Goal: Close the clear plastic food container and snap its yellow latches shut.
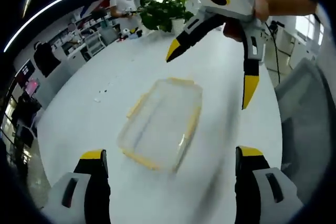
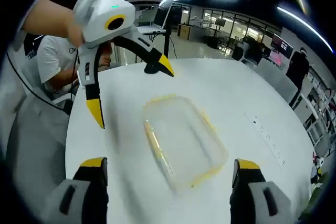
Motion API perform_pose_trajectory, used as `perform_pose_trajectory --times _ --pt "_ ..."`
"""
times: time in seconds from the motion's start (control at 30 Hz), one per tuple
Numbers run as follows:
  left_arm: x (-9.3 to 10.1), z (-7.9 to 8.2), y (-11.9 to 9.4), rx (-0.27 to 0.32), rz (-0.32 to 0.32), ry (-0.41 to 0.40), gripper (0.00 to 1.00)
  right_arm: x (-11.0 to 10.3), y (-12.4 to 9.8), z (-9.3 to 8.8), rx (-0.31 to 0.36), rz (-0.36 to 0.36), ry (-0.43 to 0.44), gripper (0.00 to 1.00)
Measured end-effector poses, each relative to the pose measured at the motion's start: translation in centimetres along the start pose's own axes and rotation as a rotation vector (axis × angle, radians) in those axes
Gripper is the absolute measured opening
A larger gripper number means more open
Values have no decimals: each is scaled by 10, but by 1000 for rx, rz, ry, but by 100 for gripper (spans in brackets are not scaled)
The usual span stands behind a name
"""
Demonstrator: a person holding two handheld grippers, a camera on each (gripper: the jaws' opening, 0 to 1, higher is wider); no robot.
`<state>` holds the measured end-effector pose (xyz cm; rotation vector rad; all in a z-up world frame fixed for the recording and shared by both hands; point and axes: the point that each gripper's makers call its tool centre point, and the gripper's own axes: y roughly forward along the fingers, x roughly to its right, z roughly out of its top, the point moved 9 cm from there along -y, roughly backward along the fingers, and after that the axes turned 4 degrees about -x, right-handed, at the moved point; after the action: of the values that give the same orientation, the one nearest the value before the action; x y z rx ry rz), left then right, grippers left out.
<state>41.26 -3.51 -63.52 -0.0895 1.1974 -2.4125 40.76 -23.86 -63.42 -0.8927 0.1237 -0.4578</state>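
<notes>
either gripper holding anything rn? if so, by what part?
Nothing held. Left gripper and right gripper both hang open above the clear container, apart from it, on the white table.

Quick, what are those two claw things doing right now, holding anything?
Left gripper: jaws open, holding nothing, above the table.
Right gripper: jaws open, holding nothing, above the clear container.

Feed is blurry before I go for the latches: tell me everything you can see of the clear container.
The clear plastic container is rectangular with rounded corners and yellow latches along its edges. It lies flat on the white table, lid apparently on top; blur hides whether the latches are snapped. Both grippers hover apart from it, jaws open, touching nothing.
</notes>
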Motion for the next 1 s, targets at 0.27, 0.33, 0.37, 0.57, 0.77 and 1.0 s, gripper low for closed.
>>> perform_pose_trajectory --times 0.27,0.33,0.37,0.57,0.77,1.0 --pt "13 -2 -22 42 65 -21 99 -16 -21 -7 38 -47 41 99" --pt "18 -3 -28 59 79 -37 99 -22 -27 -8 48 -45 47 99" --pt "20 -4 -30 61 81 -31 99 -24 -29 -8 57 -48 47 99" --pt "36 -13 -46 82 101 -64 99 -35 -45 -11 100 -89 86 99" --pt "53 -22 -66 125 136 -120 99 -53 -68 -27 192 -157 183 96" --pt "75 -41 -87 153 176 -167 99 -86 -83 -47 185 -176 201 94"
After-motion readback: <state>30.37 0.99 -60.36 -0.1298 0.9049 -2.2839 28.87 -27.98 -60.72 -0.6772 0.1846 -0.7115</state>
